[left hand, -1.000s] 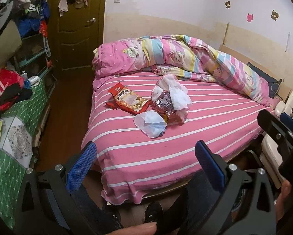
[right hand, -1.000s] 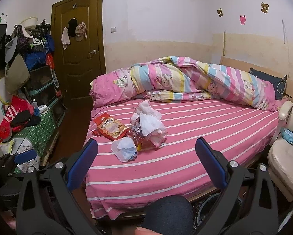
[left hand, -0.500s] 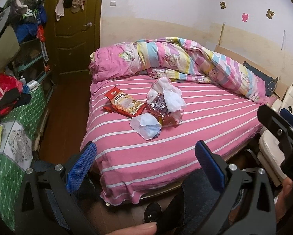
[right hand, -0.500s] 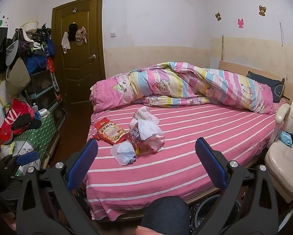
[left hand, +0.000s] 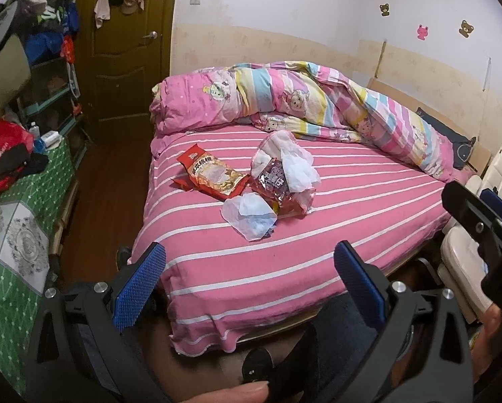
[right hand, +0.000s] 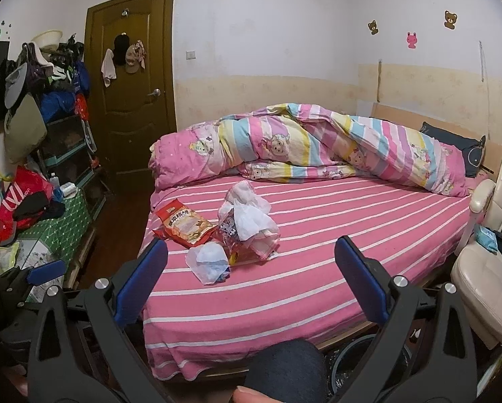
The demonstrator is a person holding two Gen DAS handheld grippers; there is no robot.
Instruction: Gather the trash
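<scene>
Left wrist view: both the left claw (left hand: 249, 277) and right claw (right hand: 251, 270) are released and empty; ahead of them, the red snack bag (left hand: 210, 176), crumpled white tissue (left hand: 251, 215) and clear wrapper (left hand: 279, 181) lie uncollected on the pink striped bed (left hand: 351, 208).

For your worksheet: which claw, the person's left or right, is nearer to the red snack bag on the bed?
Hard to call; probably the left. Both claws, left and right, hang open short of the bed's near edge, empty. The red snack bag lies left of centre, on the left claw's side.

left gripper (left hand: 249, 268) and right gripper (right hand: 251, 263) level, side by side; jaws wide apart, empty
</scene>
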